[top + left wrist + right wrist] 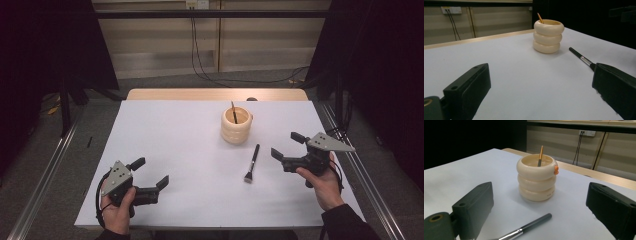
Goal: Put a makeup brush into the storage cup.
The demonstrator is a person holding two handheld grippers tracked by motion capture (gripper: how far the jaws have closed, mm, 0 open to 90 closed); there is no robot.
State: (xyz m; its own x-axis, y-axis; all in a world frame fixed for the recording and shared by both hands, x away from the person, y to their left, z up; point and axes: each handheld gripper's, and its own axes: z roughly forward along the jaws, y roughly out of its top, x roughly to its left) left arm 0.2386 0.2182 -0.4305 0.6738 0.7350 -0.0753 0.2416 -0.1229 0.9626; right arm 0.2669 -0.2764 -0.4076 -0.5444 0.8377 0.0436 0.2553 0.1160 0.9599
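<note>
Makeup brush (252, 163) lies flat just in front of the ribbed cream holder (236, 126), between wide-open, empty right gripper (285, 145) & left gripper (150, 172); prob. light, stiff, slick—grab mid-handle, not bristles.

The table (165, 130) takes the middle of the high view. The holder (236, 126) stands on it, right of the centre and toward the upper part of the frame, with a thin stick (233, 112) inside it. The brush (252, 163) lies flat on the table just below the holder, apart from it. The left gripper (151, 173) is at the lower left, the right gripper (285, 144) at the right of the brush, both near the table edge.
</note>
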